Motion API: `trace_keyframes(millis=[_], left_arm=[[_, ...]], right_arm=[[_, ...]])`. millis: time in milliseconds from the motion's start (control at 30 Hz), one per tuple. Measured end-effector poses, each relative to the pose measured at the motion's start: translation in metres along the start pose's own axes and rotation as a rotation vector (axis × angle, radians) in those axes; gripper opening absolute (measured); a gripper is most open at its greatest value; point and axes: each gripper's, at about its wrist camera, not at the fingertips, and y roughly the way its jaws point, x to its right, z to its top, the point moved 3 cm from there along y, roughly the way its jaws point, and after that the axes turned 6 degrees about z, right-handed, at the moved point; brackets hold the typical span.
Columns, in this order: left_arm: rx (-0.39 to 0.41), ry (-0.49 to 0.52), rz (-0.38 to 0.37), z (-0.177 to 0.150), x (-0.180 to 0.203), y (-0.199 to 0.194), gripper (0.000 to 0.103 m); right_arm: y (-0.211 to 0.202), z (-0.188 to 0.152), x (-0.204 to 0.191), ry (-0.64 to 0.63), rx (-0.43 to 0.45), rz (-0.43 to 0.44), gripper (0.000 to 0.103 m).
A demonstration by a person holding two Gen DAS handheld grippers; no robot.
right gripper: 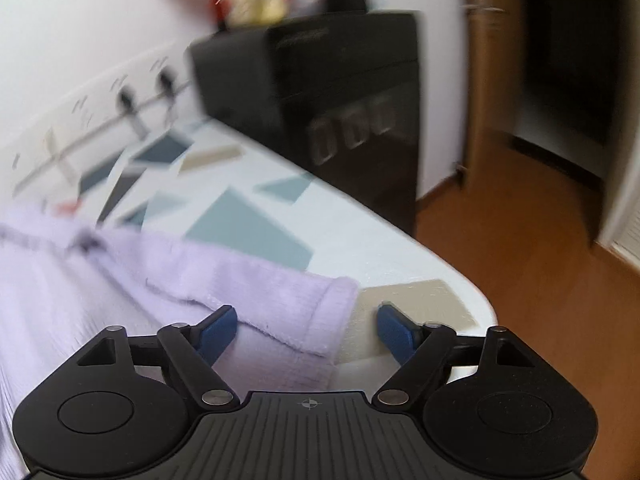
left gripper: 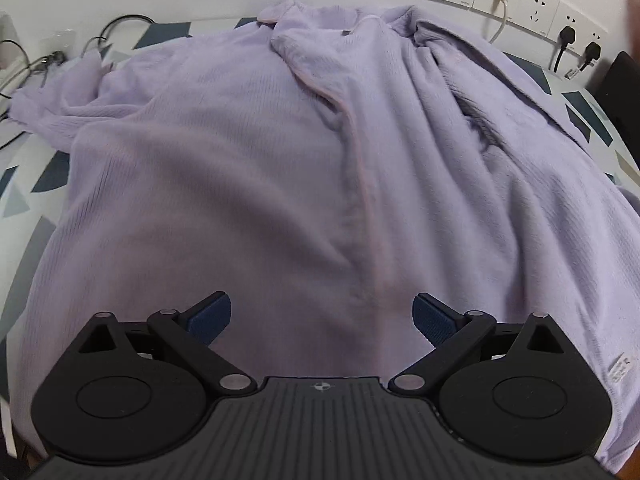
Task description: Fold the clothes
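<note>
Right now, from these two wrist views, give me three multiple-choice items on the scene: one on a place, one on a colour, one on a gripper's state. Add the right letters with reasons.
1. Where does the sleeve cuff lie?
A. Near the rounded table corner, between the right gripper's fingers
B. On the wooden floor
C. On top of the black cabinet

2. What colour is the garment?
A. Red
B. Pale lilac
C. Dark green

3. How does the left gripper stand?
A. Shut on the garment
B. Open above the garment, nothing pinched
C. Shut on a cable

Answers:
1. A: the right wrist view shows the cuff's end on the patterned tabletop, between the blue pads of the right gripper.
2. B: the fleecy cloth is pale lilac in both views.
3. B: its blue pads stand wide apart with flat cloth beyond them.
</note>
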Motion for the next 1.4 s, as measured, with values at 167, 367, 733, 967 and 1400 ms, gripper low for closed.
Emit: trace_keyframes(millis=[167, 367, 733, 967, 1400], left_arm=[[0.035, -0.051, 0.021, -0.003, 0.014, -0.023, 0.099], [0.067, -0.04, -0.03, 0.0, 0.019, -0.042, 0.099], [0.175, -0.247, -0.201, 0.014, -0.102, -0.098, 0.099], [0.208, -0.36, -0.069, -0.028, -0.239, -0.121, 0.099], [0.111, -0.513, -0.002, -0.108, -0.334, -0.113, 0.099]], right_arm=[[0.009, 0.005, -0.008, -0.141, -0.013, 0.089, 0.042], [0.006, 0.027, -0.012, -0.076, -0.02, 0.261, 0.016], [-0.157, 0.076, -0.097, -0.079, 0.269, 0.636, 0.016], [-0.243, -0.019, -0.224, -0.349, 0.149, 0.97, 0.0], [-0.187, -0.128, -0.327, -0.62, -0.081, 0.693, 0.062]])
